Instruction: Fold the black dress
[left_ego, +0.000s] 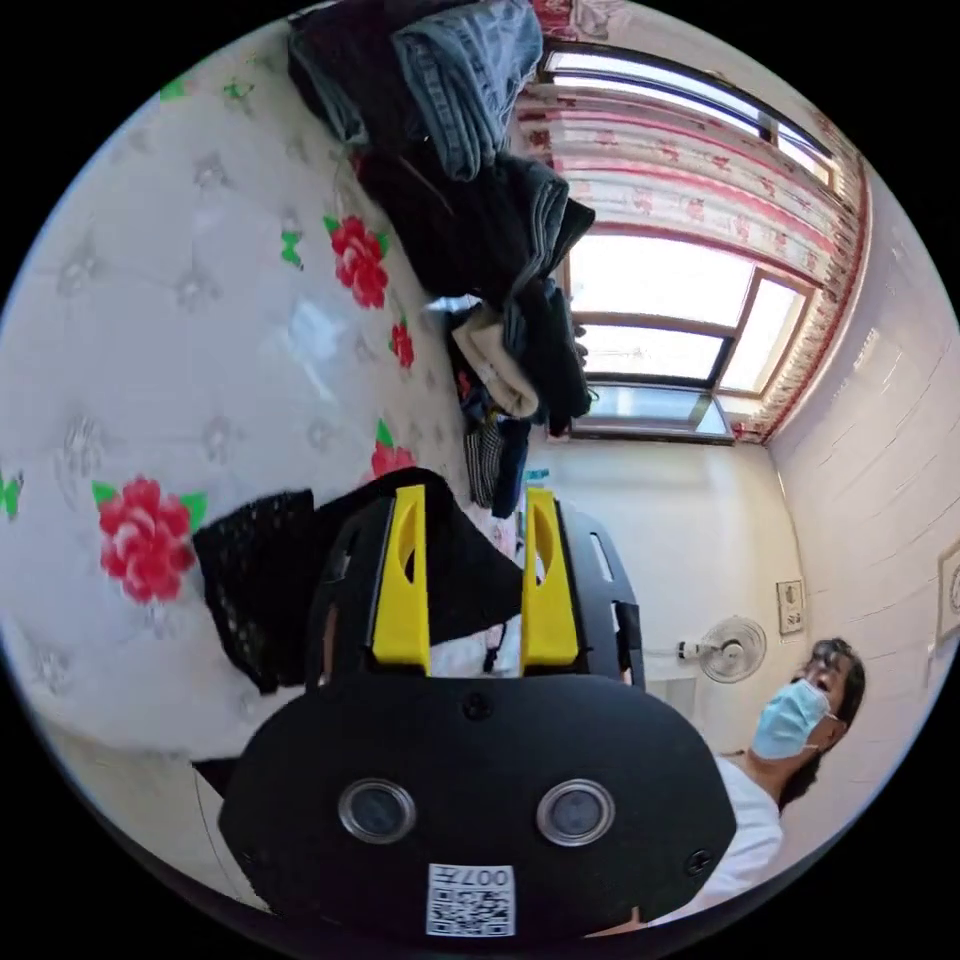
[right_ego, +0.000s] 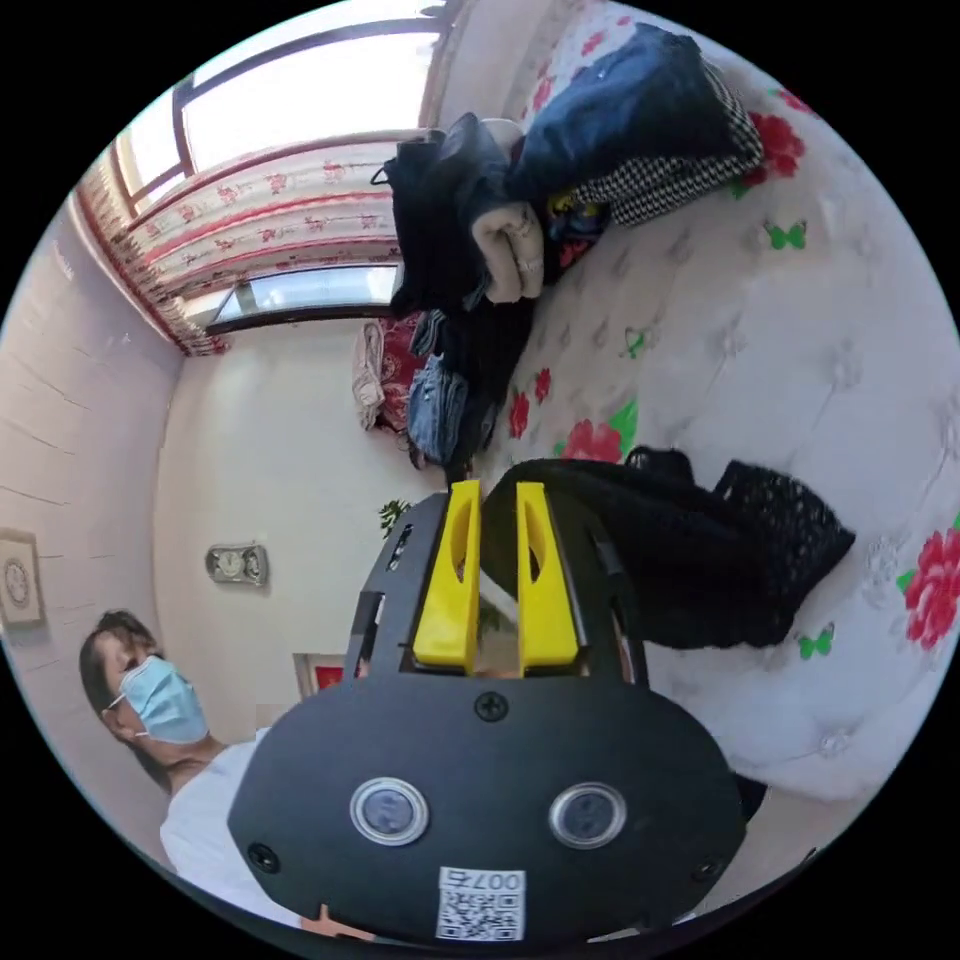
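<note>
The black dress (left_ego: 300, 570) lay bunched on the flowered bed (left_ego: 200, 330), just beyond both pairs of fingers. The left gripper (left_ego: 472, 520) stood open; the right gripper (right_ego: 497, 510) was slightly parted, gripping nothing

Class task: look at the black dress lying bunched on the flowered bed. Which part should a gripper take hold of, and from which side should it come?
Probably the lacy end of the black dress. It spreads thin and flat on the bed, away from the bunched middle, so the jaws could close over a single edge. Come from the bed's near edge, where both the right gripper and left gripper are.
</note>
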